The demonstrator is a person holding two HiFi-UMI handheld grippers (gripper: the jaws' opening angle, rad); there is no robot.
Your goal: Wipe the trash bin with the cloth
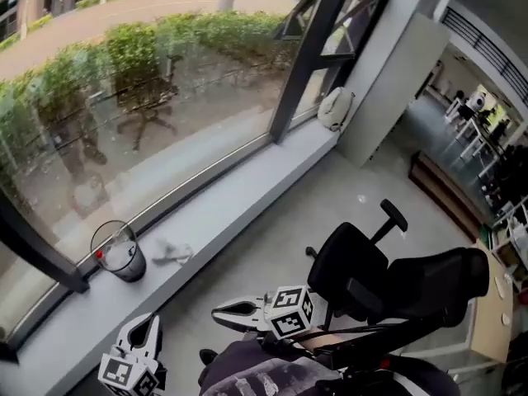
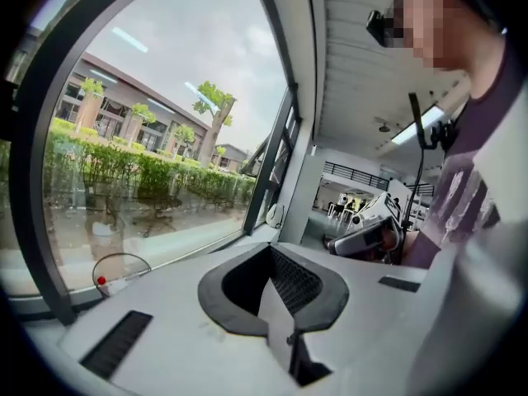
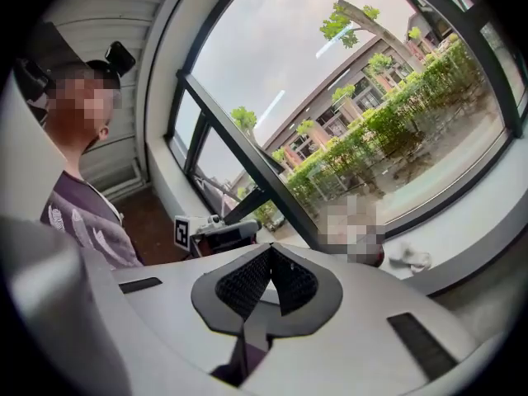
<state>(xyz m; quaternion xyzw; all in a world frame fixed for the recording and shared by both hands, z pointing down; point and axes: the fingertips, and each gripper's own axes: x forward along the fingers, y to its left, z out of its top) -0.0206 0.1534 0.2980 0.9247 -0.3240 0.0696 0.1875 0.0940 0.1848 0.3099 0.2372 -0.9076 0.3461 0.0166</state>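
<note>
Office interior beside a glazed façade. A black swivel office chair stands just beside the right gripper, on the side away from its jaws, with a pale desk beyond it and white tables in an open room farther off. Ahead of the left gripper, a long grey sill runs under a tall dark-framed window facing hedges, above a smooth grey floor.
</note>
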